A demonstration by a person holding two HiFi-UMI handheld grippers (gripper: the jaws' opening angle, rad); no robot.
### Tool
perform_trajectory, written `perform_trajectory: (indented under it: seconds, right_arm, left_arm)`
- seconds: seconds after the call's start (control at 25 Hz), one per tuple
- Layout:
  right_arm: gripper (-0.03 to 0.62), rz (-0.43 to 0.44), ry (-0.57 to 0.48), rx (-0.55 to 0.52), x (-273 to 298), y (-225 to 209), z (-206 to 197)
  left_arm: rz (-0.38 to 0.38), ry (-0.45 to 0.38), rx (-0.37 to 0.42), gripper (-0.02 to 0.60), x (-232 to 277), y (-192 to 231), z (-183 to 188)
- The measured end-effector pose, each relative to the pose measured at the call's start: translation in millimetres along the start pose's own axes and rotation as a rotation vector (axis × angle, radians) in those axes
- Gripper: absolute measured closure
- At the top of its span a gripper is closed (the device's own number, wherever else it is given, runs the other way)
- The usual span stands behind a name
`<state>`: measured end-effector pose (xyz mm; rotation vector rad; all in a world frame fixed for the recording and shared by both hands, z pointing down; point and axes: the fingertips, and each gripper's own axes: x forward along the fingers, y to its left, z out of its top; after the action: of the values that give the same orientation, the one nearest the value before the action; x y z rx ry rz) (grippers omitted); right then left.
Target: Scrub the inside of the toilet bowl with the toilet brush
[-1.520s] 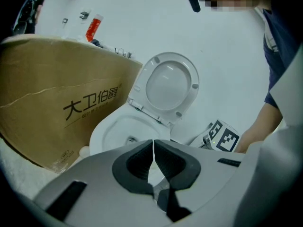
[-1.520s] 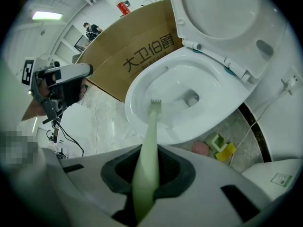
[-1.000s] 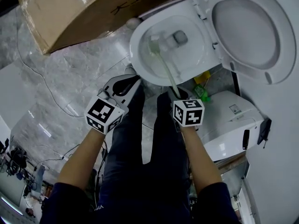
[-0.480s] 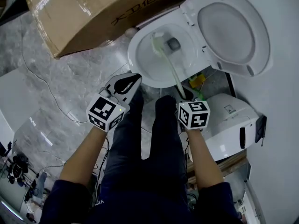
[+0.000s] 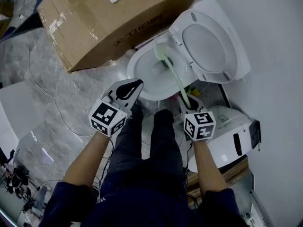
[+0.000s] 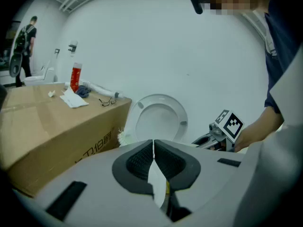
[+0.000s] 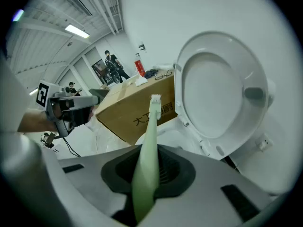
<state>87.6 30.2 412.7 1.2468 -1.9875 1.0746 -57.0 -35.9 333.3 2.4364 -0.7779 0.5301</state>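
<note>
Nearest us, L gripper (image 6: 153,148) is pinched shut on nothing, R gripper (image 7: 150,174) clamps the toilet brush (image 5: 176,77) by its handle end, bristles up at the toilet bowl (image 5: 147,74) far rim by the cardboard box (image 5: 109,18), so we reckon the long handle could twist in the grip or flick drips onto the box.

Cardboard box (image 5: 109,22) on marble floor (image 5: 71,89); glasses (image 6: 108,101), red bottle (image 6: 75,77), tissue (image 6: 73,100) on top.

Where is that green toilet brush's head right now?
In the head view, the brush head sits at the toilet bowl's far rim, between the cardboard box and raised lid.
</note>
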Motion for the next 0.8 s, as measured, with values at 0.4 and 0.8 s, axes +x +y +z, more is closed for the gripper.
perform_trajectory:
  seconds: [0.4, 0.8]
  right_arm:
    - [0.534, 0.02, -0.127, -0.075, -68, 10, 80]
    - [0.534, 0.039, -0.25, -0.118, -132, 24, 148]
  left_arm:
    - [0.004, -0.075, 0.065, 0.545, -20, -28, 92]
    - [0.004, -0.148, 0.144, 0.545, -49, -57, 167]
